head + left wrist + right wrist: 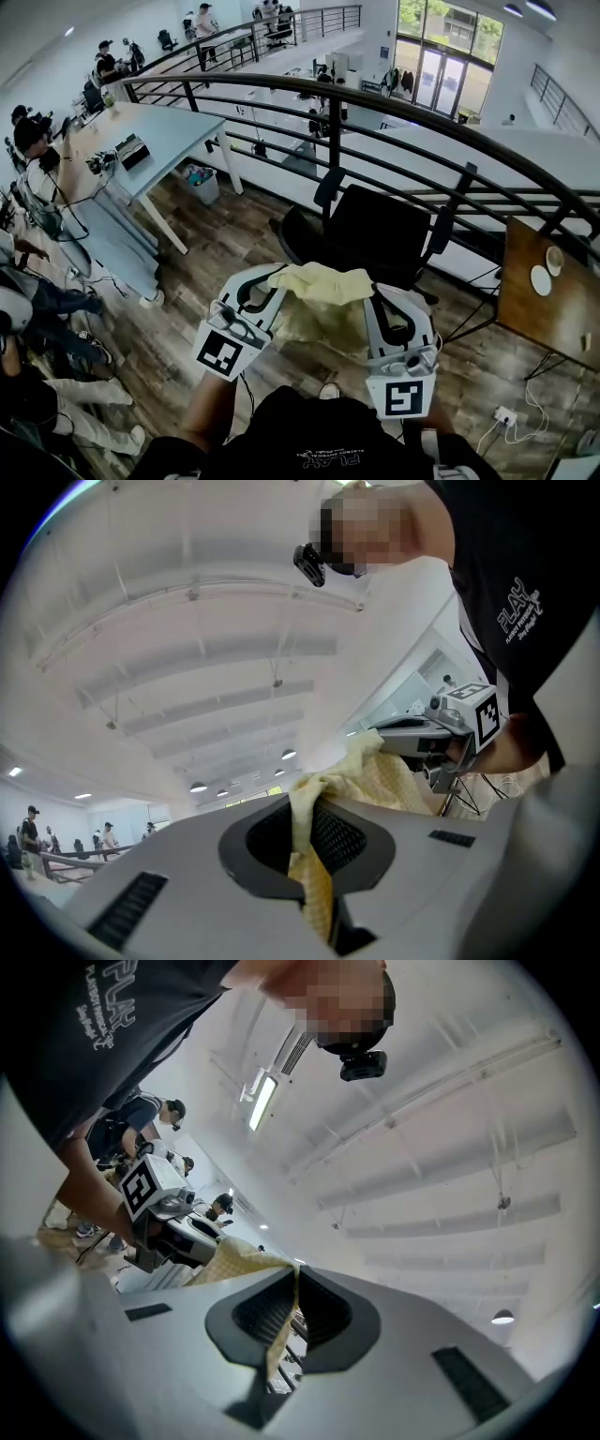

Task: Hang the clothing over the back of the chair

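A pale yellow garment [323, 286] hangs stretched between my two grippers, just in front of a black office chair [375, 230] whose backrest stands beyond it. In the head view my left gripper [279, 275] holds the cloth's left end and my right gripper [377, 294] holds its right end. The left gripper view shows the jaws of my left gripper [305, 832] shut on a fold of yellow cloth [375, 775], with both grippers pointing slightly upward. In the right gripper view my right gripper [291, 1309] pinches a thin edge of the cloth [239, 1260].
A curved black railing [394, 108] runs behind the chair. A light blue table [169, 141] stands at the left with people seated near it. A wooden table [548, 295] with small plates is at the right. Cables and a power strip [506, 414] lie on the wooden floor.
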`<action>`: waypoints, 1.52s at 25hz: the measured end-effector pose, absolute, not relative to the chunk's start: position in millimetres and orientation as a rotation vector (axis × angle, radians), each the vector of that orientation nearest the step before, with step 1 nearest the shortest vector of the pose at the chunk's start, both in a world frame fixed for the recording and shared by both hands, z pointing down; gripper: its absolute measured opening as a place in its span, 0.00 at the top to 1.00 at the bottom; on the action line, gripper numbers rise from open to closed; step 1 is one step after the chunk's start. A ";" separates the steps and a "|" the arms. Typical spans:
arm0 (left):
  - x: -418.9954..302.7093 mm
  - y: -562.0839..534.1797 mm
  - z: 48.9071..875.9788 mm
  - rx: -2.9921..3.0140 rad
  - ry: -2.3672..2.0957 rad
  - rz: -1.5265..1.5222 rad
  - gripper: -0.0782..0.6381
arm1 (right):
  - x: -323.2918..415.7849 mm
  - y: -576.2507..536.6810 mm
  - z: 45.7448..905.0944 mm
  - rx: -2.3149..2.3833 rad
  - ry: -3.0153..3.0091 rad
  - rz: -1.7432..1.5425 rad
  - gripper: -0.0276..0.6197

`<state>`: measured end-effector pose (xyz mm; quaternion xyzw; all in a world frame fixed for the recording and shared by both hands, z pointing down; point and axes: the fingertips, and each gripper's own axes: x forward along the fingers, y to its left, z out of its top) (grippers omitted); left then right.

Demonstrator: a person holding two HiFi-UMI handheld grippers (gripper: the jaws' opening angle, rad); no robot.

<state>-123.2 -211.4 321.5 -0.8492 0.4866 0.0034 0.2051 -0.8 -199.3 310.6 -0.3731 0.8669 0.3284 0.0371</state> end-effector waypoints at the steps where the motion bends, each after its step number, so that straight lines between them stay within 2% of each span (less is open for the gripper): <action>1: -124.2 -213.0 319.1 -2.364 1.351 0.001 0.86 | -0.5 -200.6 308.8 -1.150 2.661 1.011 0.91; 18: -119.5 -267.7 296.1 -2.307 1.076 -0.210 0.86 | 12.3 -248.6 288.9 -1.414 2.588 1.072 0.91; 38: -101.2 -327.3 273.9 -2.336 0.763 -0.213 0.86 | 20.5 -289.9 258.9 -1.656 2.477 1.199 0.91</action>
